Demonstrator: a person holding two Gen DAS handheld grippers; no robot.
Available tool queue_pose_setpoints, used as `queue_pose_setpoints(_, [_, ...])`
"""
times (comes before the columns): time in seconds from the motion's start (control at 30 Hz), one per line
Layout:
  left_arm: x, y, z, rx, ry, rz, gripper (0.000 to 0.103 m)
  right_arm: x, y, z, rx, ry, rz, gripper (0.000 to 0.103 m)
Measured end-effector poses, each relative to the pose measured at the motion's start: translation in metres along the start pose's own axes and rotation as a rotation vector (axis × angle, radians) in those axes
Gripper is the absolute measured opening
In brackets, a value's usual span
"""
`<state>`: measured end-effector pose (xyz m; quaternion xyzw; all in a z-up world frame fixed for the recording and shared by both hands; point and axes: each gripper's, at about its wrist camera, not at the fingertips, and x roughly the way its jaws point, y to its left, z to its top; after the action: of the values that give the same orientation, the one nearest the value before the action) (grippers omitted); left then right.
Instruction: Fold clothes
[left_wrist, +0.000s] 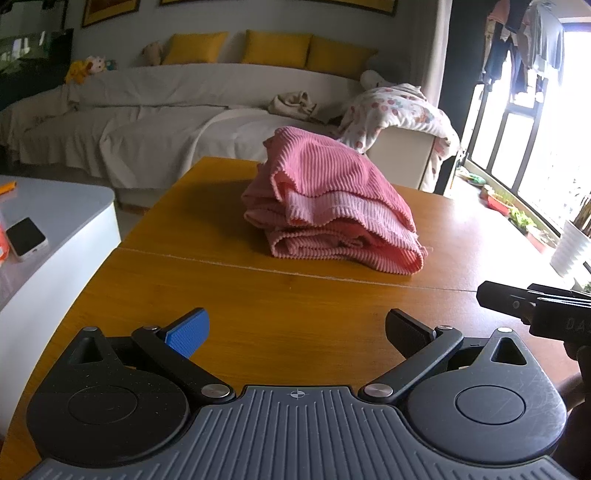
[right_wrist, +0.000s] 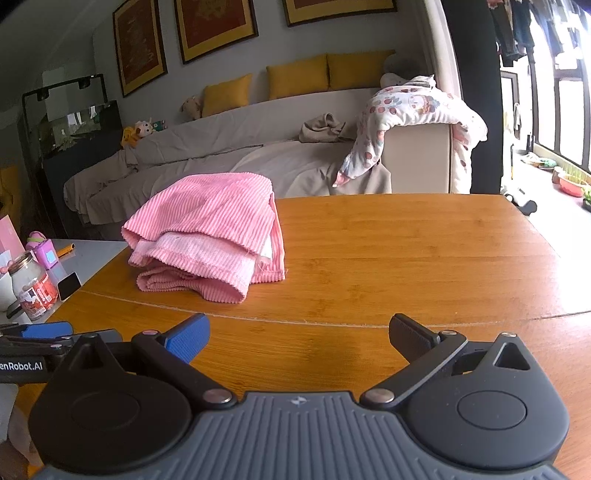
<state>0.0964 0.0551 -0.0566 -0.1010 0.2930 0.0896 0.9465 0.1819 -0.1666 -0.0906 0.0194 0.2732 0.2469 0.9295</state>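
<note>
Pink garment (left_wrist: 328, 203) folded on table (right_wrist: 406, 251) — gripper casing reads "enRobot.AI"

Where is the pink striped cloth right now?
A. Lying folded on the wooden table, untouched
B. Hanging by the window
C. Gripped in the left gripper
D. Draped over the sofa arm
A: the pink striped cloth lies in a folded stack on the wooden table, while the left gripper and right gripper both stand open, short of it.
</note>
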Motion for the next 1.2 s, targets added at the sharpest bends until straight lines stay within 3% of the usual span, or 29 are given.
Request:
queue_pose_setpoints(0.37, [0.001,0.000,0.001,-0.007,0.001,0.001,0.103,0.000,0.000,0.000,0.010,0.001,0.002,0.103])
queue_pose_setpoints(0.5, [-0.003,-0.002,-0.001,0.018,-0.015,-0.031,0.103,0.000,0.000,-0.001,0.011,0.004,-0.002,0.103])
queue_pose_setpoints(0.67, [-0.014,-0.003,-0.004,0.043,-0.087,-0.067,0.103,-0.001,0.001,-0.001,0.007,-0.003,-0.018,0.103])
queue_pose_setpoints(0.93, [-0.026,-0.009,-0.003,0.053,-0.170,0.069,0.103,-0.004,0.002,-0.001,-0.002,-0.020,-0.027,0.103])
queue_pose_setpoints(1.2, [-0.017,0.000,0.001,0.020,-0.102,0.064,0.103,-0.004,0.003,-0.001,-0.003,-0.021,-0.027,0.103])
